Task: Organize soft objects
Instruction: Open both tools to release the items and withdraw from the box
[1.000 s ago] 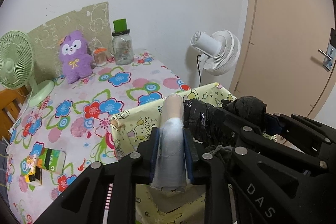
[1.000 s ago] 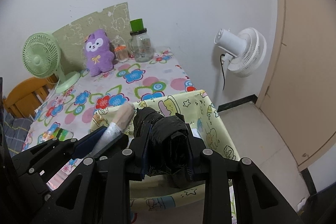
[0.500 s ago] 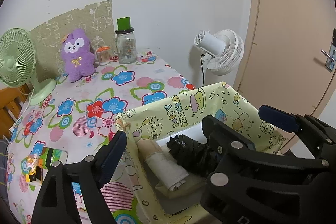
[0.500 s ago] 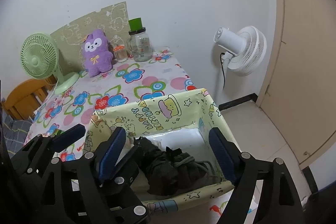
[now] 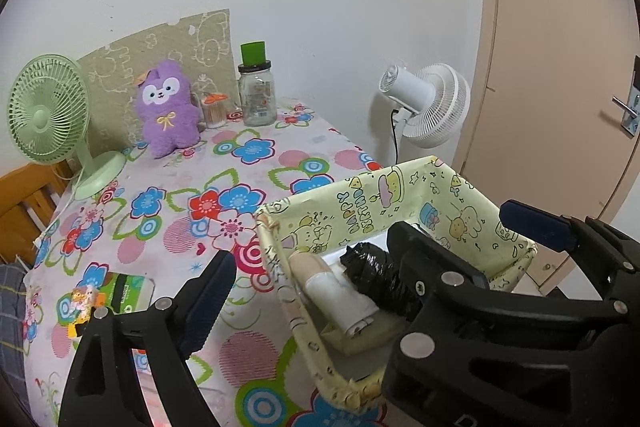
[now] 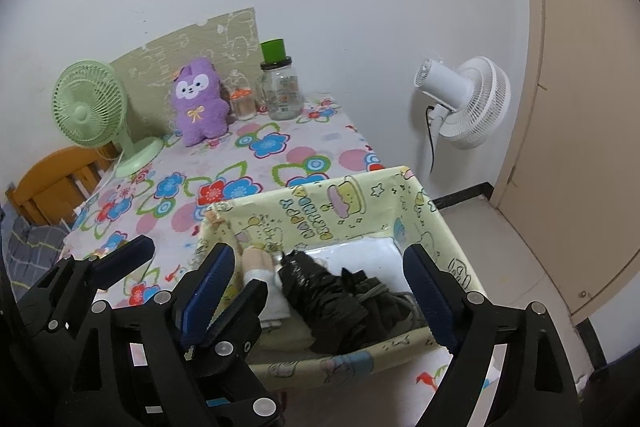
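A yellow cartoon-print box (image 5: 360, 203) (image 6: 320, 211) stands at the near edge of the flowered table. Inside it a beige-and-white rolled cloth (image 5: 332, 291) (image 6: 260, 267) lies beside a black crumpled bundle (image 5: 376, 275) (image 6: 332, 299). My left gripper (image 5: 316, 255) hovers over the roll, jaws opening wide, pads clear of it. My right gripper (image 6: 320, 259) hovers over the black bundle, jaws opening too, with nothing pressed between them. The two grippers sit side by side and overlap. A purple plush toy (image 5: 166, 111) (image 6: 198, 103) sits upright at the table's far end.
A green desk fan (image 5: 48, 115) stands far left. A glass jar with a green lid (image 5: 256, 95) and a small orange-topped jar (image 5: 214, 111) are by the wall. A green packet (image 5: 128, 291) lies near left. A white fan (image 5: 428, 107) and a door (image 5: 560, 67) are at the right.
Both grippers went from shut to wide open. The roll and the black bundle left the jaws and now lie in the box. Both grippers drew back slightly.
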`<state>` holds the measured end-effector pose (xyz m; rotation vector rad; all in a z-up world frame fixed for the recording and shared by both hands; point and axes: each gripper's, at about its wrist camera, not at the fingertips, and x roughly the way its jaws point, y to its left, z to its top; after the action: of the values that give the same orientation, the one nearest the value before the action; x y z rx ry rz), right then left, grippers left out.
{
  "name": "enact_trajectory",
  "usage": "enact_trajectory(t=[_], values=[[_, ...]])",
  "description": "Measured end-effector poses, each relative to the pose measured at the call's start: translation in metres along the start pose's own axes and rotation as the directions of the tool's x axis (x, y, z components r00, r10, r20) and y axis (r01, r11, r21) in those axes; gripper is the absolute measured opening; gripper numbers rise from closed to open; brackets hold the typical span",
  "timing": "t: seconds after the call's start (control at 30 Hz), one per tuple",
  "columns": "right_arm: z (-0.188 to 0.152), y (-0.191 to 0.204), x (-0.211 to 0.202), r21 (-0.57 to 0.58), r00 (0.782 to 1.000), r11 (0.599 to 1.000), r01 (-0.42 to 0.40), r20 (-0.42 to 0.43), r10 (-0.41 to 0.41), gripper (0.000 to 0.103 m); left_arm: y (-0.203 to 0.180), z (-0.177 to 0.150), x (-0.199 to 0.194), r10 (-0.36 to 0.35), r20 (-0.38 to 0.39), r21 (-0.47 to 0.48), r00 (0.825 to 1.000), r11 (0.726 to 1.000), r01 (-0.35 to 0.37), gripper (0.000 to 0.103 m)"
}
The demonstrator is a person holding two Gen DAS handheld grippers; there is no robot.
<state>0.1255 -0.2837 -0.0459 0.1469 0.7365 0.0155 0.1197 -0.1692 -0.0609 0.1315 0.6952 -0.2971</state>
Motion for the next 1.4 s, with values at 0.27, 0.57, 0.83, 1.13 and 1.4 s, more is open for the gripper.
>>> enact_trajectory(t=[0.27, 0.57, 0.83, 1.13, 1.4], values=[[-0.007, 0.015, -0.015, -0.001, 1.000, 1.000, 0.000, 0.019, 0.000, 0.089, 0.010, -0.008, -0.019, 0.017, 0.022, -0.001, 1.000, 1.000, -0.017, 0.092], [-0.014, 0.035, -0.027, -0.024, 0.999, 1.000, -0.016, 0.033, 0.016, 0.088, 0.024, -0.016, -0.035, 0.035, 0.039, -0.018, 0.999, 0.999, -0.034, 0.092], [-0.020, 0.056, -0.035, -0.054, 0.998, 0.998, -0.025, 0.048, 0.028, 0.088, 0.040, -0.026, -0.050, 0.056, 0.049, -0.041, 0.997, 0.998, -0.054, 0.092], [-0.027, 0.084, -0.042, -0.094, 0.997, 0.995, -0.037, 0.060, 0.042, 0.088, 0.061, -0.038, -0.064, 0.076, 0.062, -0.065, 0.995, 0.995, -0.072, 0.093], [-0.036, 0.112, -0.041, -0.133, 0.997, 0.990, -0.049, 0.058, 0.057, 0.088, 0.085, -0.051, -0.072, 0.094, 0.061, -0.087, 0.994, 0.992, -0.089, 0.093]])
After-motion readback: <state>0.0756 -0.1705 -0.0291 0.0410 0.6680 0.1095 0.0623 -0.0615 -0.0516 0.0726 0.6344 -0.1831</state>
